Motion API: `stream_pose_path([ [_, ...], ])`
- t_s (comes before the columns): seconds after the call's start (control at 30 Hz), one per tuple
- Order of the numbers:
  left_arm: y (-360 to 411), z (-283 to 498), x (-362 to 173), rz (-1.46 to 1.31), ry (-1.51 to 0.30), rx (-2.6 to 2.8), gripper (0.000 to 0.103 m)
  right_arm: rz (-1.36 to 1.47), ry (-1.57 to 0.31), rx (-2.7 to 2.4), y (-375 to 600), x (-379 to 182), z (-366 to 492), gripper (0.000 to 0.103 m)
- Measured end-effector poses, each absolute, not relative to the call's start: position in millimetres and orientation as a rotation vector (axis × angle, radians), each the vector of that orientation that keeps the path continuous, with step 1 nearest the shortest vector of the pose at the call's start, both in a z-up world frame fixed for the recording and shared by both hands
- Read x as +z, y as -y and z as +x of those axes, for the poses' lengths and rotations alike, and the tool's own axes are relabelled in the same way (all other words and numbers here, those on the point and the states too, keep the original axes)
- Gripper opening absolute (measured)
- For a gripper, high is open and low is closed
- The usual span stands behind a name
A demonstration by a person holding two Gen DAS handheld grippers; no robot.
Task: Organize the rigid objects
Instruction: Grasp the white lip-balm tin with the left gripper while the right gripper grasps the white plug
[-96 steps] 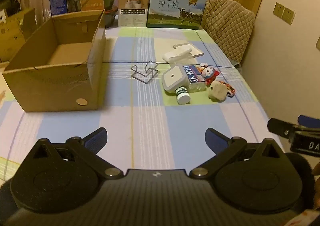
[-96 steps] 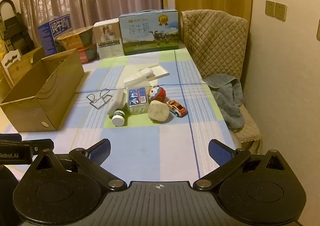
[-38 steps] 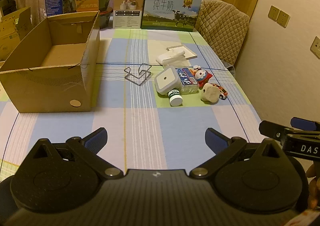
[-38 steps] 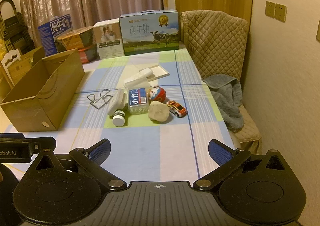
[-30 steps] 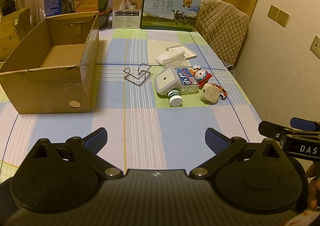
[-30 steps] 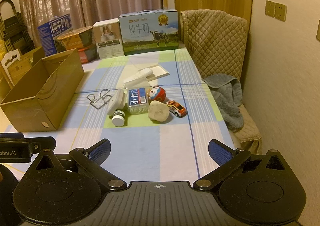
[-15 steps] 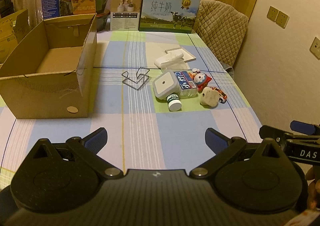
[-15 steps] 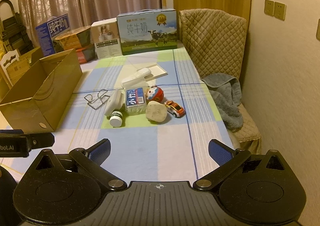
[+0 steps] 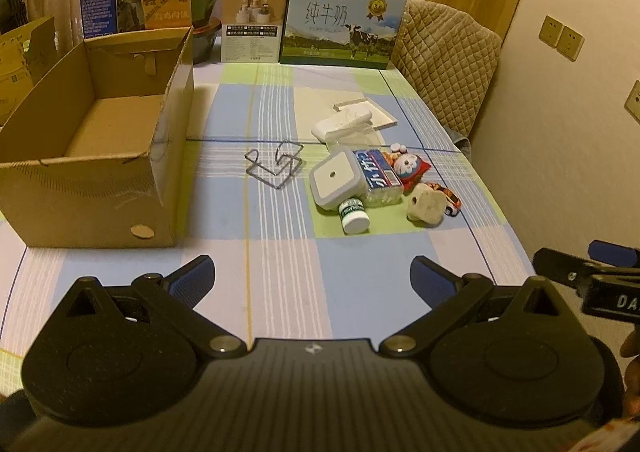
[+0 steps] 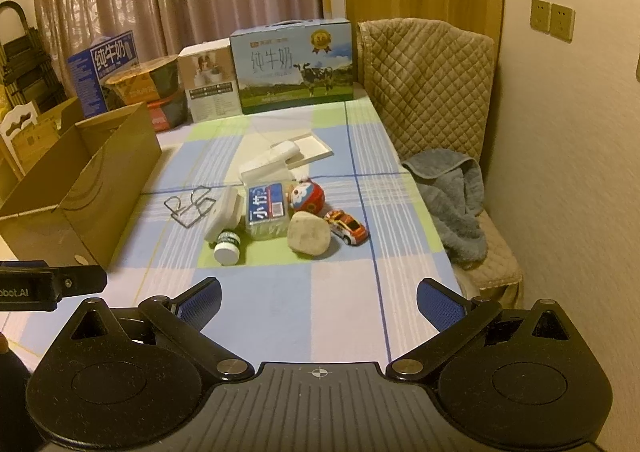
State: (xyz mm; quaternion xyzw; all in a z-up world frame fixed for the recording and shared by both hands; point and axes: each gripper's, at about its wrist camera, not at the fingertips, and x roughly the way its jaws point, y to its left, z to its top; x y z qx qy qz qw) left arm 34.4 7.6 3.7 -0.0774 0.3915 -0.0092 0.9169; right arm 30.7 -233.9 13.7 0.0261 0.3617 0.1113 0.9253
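An open cardboard box (image 9: 92,155) stands on the table's left; it also shows in the right wrist view (image 10: 80,187). A cluster lies mid-table: wire holder (image 9: 274,163), white square device (image 9: 334,181), small white bottle (image 9: 354,216), clear toothpick box (image 9: 378,177), round toy figure (image 9: 406,167), pale stone (image 9: 426,207), toy car (image 9: 448,199), white case (image 9: 342,123). My left gripper (image 9: 312,276) is open and empty, above the near table. My right gripper (image 10: 318,300) is open and empty, short of the stone (image 10: 309,238) and bottle (image 10: 227,248).
Milk cartons (image 9: 340,31), a white box (image 9: 254,25) and noodle bowls (image 9: 172,9) line the far edge. A quilted chair (image 10: 432,91) with a grey towel (image 10: 452,195) stands right of the table. A wall is close on the right.
Both grippers have moved forward a little toward the cluster; the objects look slightly nearer. Nothing on the table has moved and both grippers stay open.
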Motion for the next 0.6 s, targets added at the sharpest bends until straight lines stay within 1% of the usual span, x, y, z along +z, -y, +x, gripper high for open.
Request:
stream_pose_path([
  [0.33, -11, 66, -5, -0.121, -0.770, -0.061, 0.102, 0.033, -0.720, 0.250, 242, 23, 67, 0.101],
  [0.53, -1, 92, -29, -0.069, -0.776, -0.122, 0.102, -0.002, -0.736, 0.288, 241, 5, 94, 0.101],
  [0.6, 2, 99, -36, -0.066, -0.775, -0.127, 0.099, 0.005, -0.748, 0.304, 240, -6, 104, 0.101],
])
